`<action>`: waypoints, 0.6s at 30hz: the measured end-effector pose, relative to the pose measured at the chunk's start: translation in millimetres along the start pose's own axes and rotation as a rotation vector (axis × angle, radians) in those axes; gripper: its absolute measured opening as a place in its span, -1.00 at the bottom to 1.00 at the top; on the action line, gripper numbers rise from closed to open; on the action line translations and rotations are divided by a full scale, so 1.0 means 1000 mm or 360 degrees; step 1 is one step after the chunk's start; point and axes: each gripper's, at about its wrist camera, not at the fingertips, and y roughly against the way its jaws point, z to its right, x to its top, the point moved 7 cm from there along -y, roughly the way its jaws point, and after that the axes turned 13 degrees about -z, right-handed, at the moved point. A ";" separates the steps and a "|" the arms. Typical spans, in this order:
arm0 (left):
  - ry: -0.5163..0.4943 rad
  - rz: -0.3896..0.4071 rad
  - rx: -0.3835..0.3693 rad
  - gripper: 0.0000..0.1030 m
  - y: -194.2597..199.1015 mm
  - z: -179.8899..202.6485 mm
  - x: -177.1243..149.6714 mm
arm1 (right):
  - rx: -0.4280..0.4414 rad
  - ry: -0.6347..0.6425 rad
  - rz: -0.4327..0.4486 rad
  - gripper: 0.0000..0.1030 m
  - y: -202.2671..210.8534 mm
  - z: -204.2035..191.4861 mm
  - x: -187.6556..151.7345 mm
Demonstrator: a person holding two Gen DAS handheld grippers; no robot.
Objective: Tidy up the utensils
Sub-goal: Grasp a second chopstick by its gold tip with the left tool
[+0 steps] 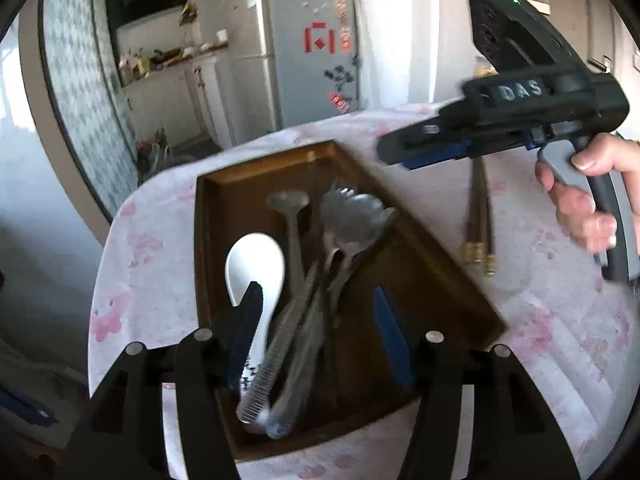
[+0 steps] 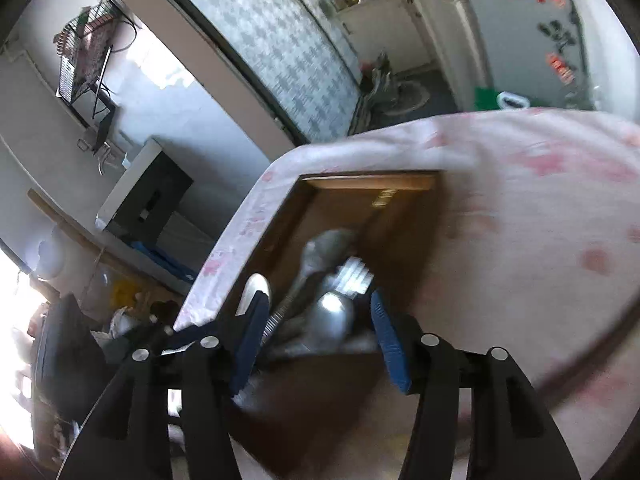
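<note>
Your left claw [image 1: 316,336] and right claw [image 2: 316,340] hang spread and empty over the tray [image 1: 436,248], which gathers the spoons; chopsticks [image 1: 478,216] wait outside on the desk [image 1: 560,340].

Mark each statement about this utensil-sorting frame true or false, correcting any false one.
1. The white ceramic spoon lies inside the brown wooden tray. True.
2. The dark chopsticks with gold ends lie in the tray. False: they lie on the pink floral tablecloth, beside it.
3. The left gripper is open and holds nothing. True.
4. The tray holds only plastic utensils. False: metal spoons and a metal fork lie in it.
</note>
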 end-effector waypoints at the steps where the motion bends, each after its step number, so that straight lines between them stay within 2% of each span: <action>1: -0.0024 0.0022 -0.0034 0.21 0.006 0.008 0.002 | -0.0022 0.0003 0.0015 0.10 0.010 0.007 -0.005; 3: -0.0085 0.0046 -0.0104 0.25 0.011 0.028 0.007 | -0.0086 -0.0009 0.0058 0.10 0.036 0.027 -0.016; 6: -0.0212 0.0047 -0.0212 0.28 0.010 0.072 0.014 | -0.0106 -0.0066 0.0116 0.10 0.064 0.054 -0.031; 10: -0.0361 -0.0067 -0.0332 0.28 -0.016 0.131 0.015 | -0.0099 -0.0166 0.0202 0.10 0.095 0.094 -0.052; 13: -0.0405 -0.0160 -0.0290 0.24 -0.038 0.148 0.015 | -0.0087 -0.0222 0.0232 0.10 0.106 0.116 -0.062; 15: -0.0370 -0.0217 -0.0301 0.12 -0.047 0.148 0.013 | -0.0063 -0.0250 0.0242 0.10 0.108 0.129 -0.067; 18: -0.0304 -0.0255 -0.0301 0.04 -0.051 0.141 0.016 | -0.0040 -0.0270 0.0243 0.10 0.109 0.138 -0.074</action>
